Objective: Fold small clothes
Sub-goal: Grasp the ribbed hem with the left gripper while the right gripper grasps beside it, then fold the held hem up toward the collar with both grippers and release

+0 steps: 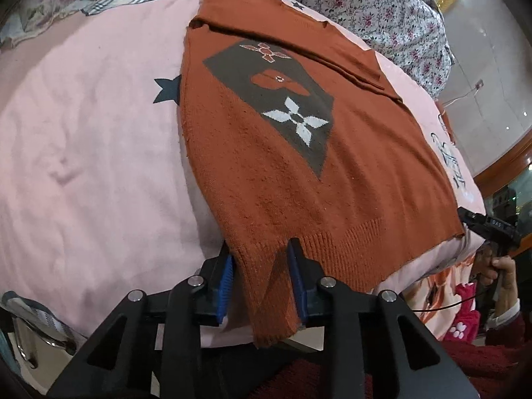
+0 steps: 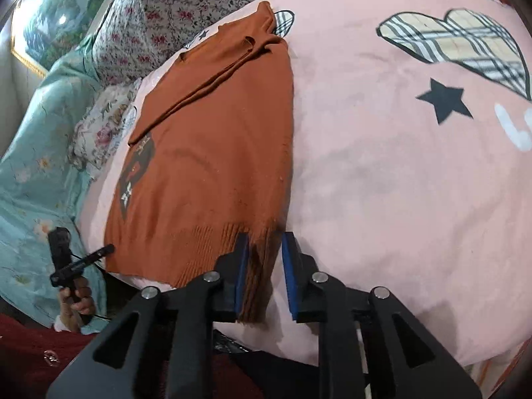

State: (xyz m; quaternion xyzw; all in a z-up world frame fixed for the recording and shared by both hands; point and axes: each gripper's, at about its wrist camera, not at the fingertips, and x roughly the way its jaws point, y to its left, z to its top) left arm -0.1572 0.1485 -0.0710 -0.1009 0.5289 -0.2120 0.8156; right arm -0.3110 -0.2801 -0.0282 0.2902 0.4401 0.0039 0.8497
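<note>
A small rust-orange knit sweater (image 1: pixel 282 173) with a dark patch of flower shapes lies flat on a pink blanket (image 1: pixel 83 133), sleeves folded across its upper part. My left gripper (image 1: pixel 261 252) is open, its blue pads either side of the sweater's near left hem corner, which hangs over the bed edge. In the right wrist view the sweater (image 2: pixel 212 153) lies left of centre. My right gripper (image 2: pixel 264 242) is open, its pads straddling the near right hem corner. The right gripper also shows in the left wrist view (image 1: pixel 488 229), and the left gripper in the right wrist view (image 2: pixel 76 262).
The pink blanket (image 2: pixel 399 183) has plaid hearts and dark stars. A floral quilt (image 1: pixel 382 10) is bunched behind the sweater. A teal floral sheet (image 2: pixel 36 173) lies to the left. The bed edge runs just in front of both grippers.
</note>
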